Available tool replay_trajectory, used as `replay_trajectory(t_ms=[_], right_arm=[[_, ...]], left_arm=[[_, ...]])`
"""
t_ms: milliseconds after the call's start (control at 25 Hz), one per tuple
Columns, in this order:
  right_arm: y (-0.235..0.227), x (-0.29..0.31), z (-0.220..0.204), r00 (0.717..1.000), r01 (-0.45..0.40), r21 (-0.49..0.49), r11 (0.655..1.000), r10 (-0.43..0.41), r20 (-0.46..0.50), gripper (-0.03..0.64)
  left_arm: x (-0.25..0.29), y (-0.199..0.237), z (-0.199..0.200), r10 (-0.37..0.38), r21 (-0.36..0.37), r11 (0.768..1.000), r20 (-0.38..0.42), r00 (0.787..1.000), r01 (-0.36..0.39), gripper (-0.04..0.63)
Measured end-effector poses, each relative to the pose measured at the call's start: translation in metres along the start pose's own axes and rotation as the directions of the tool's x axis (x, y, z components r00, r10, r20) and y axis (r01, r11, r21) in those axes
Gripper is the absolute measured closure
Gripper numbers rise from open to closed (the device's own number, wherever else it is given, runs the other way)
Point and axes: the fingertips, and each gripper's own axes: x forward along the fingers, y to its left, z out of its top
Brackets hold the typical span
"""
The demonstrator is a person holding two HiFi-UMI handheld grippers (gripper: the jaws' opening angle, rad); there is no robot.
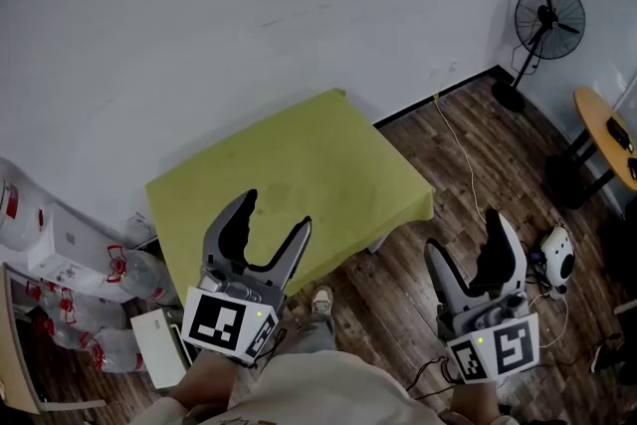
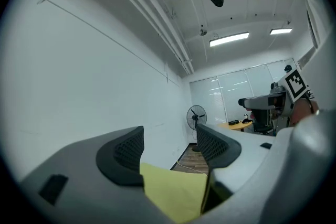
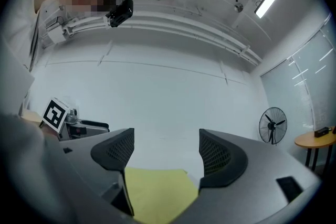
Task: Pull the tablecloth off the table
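A yellow-green tablecloth (image 1: 299, 169) lies flat over a small square table that stands near the white wall. My left gripper (image 1: 276, 211) hovers over the cloth's near edge, open, with nothing between its fingers. My right gripper (image 1: 465, 236) is also open and empty, off the table's near right corner and above the wooden floor. In the left gripper view the cloth (image 2: 176, 191) shows low down between the spread jaws of the left gripper (image 2: 170, 147). The right gripper view shows the cloth (image 3: 157, 189) ahead and below the right gripper (image 3: 165, 152). Neither gripper touches the cloth.
A standing fan (image 1: 545, 25) and a round wooden table (image 1: 602, 129) are at the far right. Water bottles (image 1: 119, 279) and a white box (image 1: 159, 343) crowd the floor left of the table. A cable (image 1: 463, 154) and a white device (image 1: 557, 254) lie on the floor at right.
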Motion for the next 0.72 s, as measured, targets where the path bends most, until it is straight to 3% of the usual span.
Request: replay_trajectory(t_ms=[240,720], right_arm=[[-0.019,0.092,-0.033,0.997,-0.035,0.036,0.999,0.037,-0.064,0.233],[-0.059,0.260,-0.078,0.988,0.013,0.054,0.998,-0.005,-0.154,0.233]], left_arm=[[0.067,0.052,-0.021,0.015,0.002,1.000,-0.036,0.999,-0.015,0.270],[0.190,0.149,-0.066,-0.016,0.018,1.000,-0.110,0.994,0.018,0.270]])
